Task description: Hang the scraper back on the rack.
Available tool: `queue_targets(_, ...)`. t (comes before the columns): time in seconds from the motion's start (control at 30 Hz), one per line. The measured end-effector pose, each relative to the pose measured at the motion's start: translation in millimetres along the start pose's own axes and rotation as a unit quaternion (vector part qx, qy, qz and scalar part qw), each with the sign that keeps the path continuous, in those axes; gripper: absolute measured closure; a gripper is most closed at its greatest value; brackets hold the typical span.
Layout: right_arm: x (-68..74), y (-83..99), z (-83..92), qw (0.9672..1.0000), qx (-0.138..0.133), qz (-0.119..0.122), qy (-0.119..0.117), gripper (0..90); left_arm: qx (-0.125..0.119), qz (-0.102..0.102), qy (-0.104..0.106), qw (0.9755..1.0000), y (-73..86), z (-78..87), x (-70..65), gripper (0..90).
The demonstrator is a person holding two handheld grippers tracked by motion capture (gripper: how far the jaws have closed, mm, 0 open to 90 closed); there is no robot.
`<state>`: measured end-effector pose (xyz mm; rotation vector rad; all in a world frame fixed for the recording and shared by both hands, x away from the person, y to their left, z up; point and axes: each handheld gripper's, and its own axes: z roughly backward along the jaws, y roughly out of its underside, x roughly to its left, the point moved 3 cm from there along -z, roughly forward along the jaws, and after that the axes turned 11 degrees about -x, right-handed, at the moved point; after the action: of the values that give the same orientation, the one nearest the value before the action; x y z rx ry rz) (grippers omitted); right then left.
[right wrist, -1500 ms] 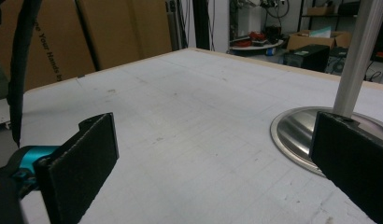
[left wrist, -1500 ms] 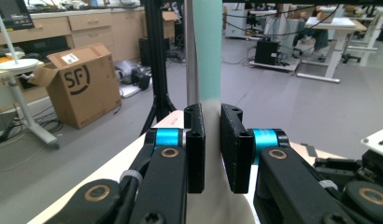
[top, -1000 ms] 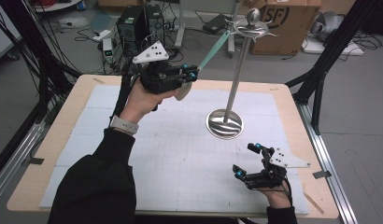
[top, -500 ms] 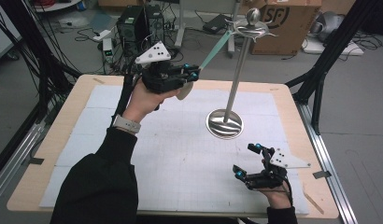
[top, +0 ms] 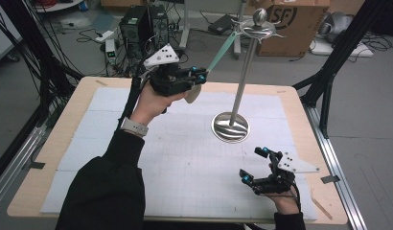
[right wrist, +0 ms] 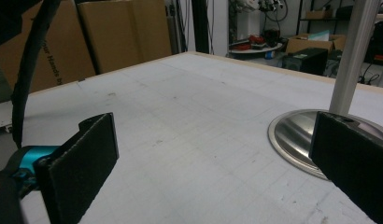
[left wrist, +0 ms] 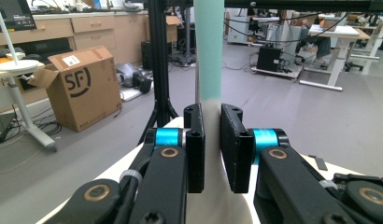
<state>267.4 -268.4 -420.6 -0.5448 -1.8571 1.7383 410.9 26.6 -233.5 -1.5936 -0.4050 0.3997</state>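
Note:
A utensil with a teal handle (top: pixel 222 50) and a cream head (top: pixel 193 93) is clamped in my left gripper (top: pixel 199 77), raised above the far left of the table. Its handle slants up towards the hooked top (top: pixel 258 29) of a metal stand (top: pixel 242 79), whose round base (top: pixel 230 127) rests on the mat. In the left gripper view the jaws of that gripper (left wrist: pixel 212 140) press on the cream part just below the teal handle (left wrist: pixel 208 46). My right gripper (top: pixel 253 165) rests low near the front right, open and holding nothing. In the right gripper view the gripper (right wrist: pixel 213 158) has the stand's base (right wrist: pixel 297 135) ahead on the right.
A white gridded mat (top: pixel 185 158) covers the wooden table (top: pixel 55 143). Black frame legs (top: pixel 329 86) stand at the table's right edge. Behind the table are a cardboard box (top: pixel 295 24), a computer tower (top: pixel 142 24) and cables on the floor.
My left gripper has shifted slightly to the right with the utensil, towards the stand. The right gripper has stayed where it was.

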Motion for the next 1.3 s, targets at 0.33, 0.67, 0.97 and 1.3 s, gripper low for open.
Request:
queue_targets(0.33,-1.2,-0.6,1.6,1.0,-0.002,0.001,0.002,0.2,0.003,0.011,0.004,0.9999,11.0,-12.8,-0.4,80.4)
queue_targets(0.67,-1.2,0.1,1.4,1.0,0.0,0.0,0.003,0.2,0.007,0.016,0.005,0.9998,14.3,-21.9,-3.8,80.3)
queue_targets(0.97,-2.1,-0.4,2.7,1.0,-0.003,0.0,0.005,0.2,0.015,0.018,0.003,0.9997,17.3,-33.3,-6.2,80.3)
queue_targets(1.3,-3.2,0.0,4.5,1.0,-0.004,-0.002,0.008,0.2,0.01,0.022,-0.007,0.9997,22.0,-44.4,-9.3,80.4)
